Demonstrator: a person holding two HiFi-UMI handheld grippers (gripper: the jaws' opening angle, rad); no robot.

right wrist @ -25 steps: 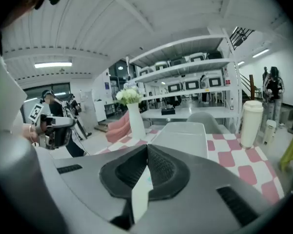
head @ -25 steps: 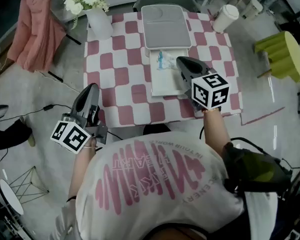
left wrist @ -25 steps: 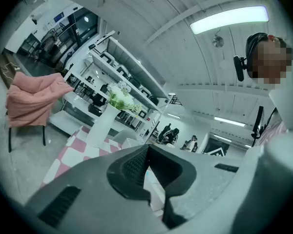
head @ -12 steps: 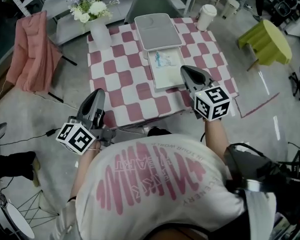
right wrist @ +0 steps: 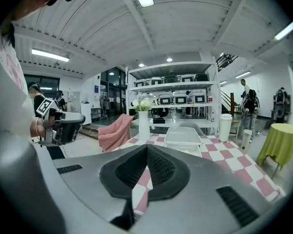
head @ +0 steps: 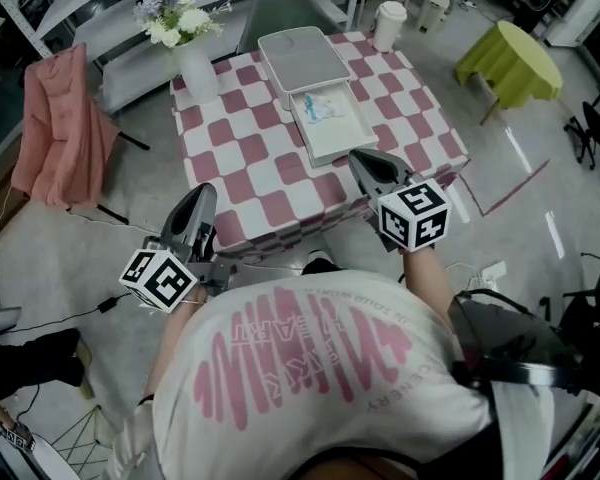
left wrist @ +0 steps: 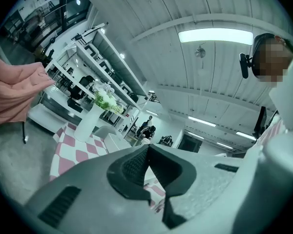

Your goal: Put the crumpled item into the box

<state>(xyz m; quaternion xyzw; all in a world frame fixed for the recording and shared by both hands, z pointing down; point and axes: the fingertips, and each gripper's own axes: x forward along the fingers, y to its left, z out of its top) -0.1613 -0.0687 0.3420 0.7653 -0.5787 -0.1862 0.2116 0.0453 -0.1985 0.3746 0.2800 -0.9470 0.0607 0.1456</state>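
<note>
— Your right gripper (head: 365, 160) has drawn back from the white box (head: 345, 140), hasn't it?
— Yes. A second ago it hung over the box. Now it sits above the near edge of the checked table (head: 242, 158), its jaws pressed together on nothing. You also stand farther from the table.
— And your left gripper (head: 201, 196)?
— It is off the table's near left corner, over the floor as before, its jaws likewise closed and empty.
— Where is the crumpled item (head: 323, 108)?
— It lies inside the open box, toward the far end, by the pale lid (head: 302, 56). In your right gripper view the jaws cut off the box's near part, and the item cannot be made out there.
</note>
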